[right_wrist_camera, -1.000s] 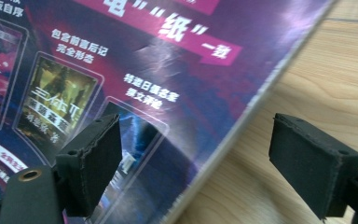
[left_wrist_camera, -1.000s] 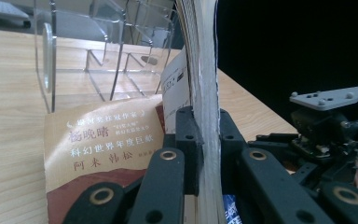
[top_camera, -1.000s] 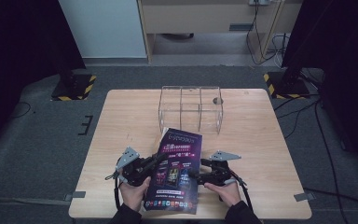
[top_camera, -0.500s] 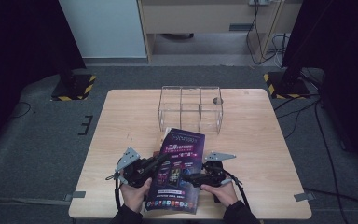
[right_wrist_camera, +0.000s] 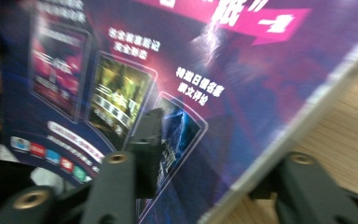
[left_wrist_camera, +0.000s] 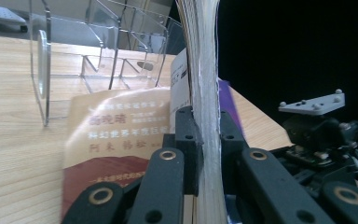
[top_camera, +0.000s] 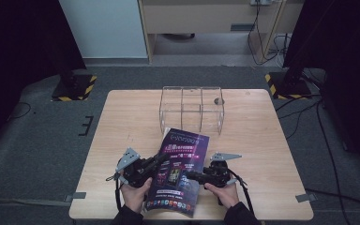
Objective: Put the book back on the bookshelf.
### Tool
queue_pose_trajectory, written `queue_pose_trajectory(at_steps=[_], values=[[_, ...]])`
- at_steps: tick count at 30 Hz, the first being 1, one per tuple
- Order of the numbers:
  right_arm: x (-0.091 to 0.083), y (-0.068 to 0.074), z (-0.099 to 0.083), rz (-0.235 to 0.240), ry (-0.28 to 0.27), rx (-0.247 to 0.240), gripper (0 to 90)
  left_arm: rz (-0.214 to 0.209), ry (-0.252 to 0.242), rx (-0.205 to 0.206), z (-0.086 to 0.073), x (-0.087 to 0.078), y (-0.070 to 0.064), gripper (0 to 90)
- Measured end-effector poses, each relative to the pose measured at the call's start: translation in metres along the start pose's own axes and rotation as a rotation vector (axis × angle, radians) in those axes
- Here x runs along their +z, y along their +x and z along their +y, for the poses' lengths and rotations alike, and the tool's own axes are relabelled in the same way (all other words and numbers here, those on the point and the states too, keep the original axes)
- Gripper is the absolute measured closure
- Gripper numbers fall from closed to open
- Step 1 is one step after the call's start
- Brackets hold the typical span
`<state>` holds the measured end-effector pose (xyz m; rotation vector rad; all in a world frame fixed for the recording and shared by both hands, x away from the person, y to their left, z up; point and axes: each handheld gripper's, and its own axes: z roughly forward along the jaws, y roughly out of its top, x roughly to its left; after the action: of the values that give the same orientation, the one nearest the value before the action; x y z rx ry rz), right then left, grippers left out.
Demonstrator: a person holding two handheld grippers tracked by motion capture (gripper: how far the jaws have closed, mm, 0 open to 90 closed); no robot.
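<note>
Grippers on both sides pinch one magazine. The left gripper (top_camera: 157, 161) has its jaws pressed onto the left edge of the magazine (top_camera: 180, 171); in the left gripper view the page block (left_wrist_camera: 205, 116) runs edge-on between the two black jaws. The right gripper (top_camera: 192, 176) clamps the magazine's right edge, one jaw lying on the purple cover (right_wrist_camera: 177, 93) and the other under it, against the wooden table (right_wrist_camera: 349, 126). Each hand is equally close, so neither is nearer.

The magazine sits at the middle of the near edge of the table (top_camera: 272, 140), partly lifted off it. Its long axis runs from the near edge toward the far edge, tilted slightly rightward. Its far end points at a clear wire-and-acrylic rack (top_camera: 191, 108) standing just beyond it, toward the far edge. Judging by this, the next move likely carries the magazine forward along its own length into the rack.
</note>
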<state>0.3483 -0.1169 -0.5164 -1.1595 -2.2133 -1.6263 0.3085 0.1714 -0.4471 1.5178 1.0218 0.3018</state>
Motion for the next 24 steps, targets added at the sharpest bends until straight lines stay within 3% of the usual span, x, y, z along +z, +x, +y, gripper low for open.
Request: queue_pose_trajectory(at_steps=[1, 5, 14, 20, 24], values=[[-0.004, 0.0, 0.001, 0.026, -0.011, 0.025, 70.0, 0.005, 0.001, 0.003, 0.0, 0.0, 0.0, 82.6], [-0.008, 0.004, 0.004, 0.043, -0.013, 0.025, 74.9, 0.031, -0.001, 0.013, 0.0, 0.0, 0.002, 82.4], [-0.014, 0.01, 0.008, 0.049, -0.023, 0.029, 78.7, 0.071, 0.01, 0.022, -0.001, 0.001, 0.01, 80.8], [-0.018, 0.014, 0.011, 0.057, -0.038, 0.04, 81.3, 0.087, 0.013, 0.004, -0.002, 0.0, 0.018, 77.9], [-0.023, 0.017, 0.014, 0.062, -0.053, 0.037, 82.7, 0.088, 0.018, -0.004, -0.002, 0.0, 0.022, 71.3]])
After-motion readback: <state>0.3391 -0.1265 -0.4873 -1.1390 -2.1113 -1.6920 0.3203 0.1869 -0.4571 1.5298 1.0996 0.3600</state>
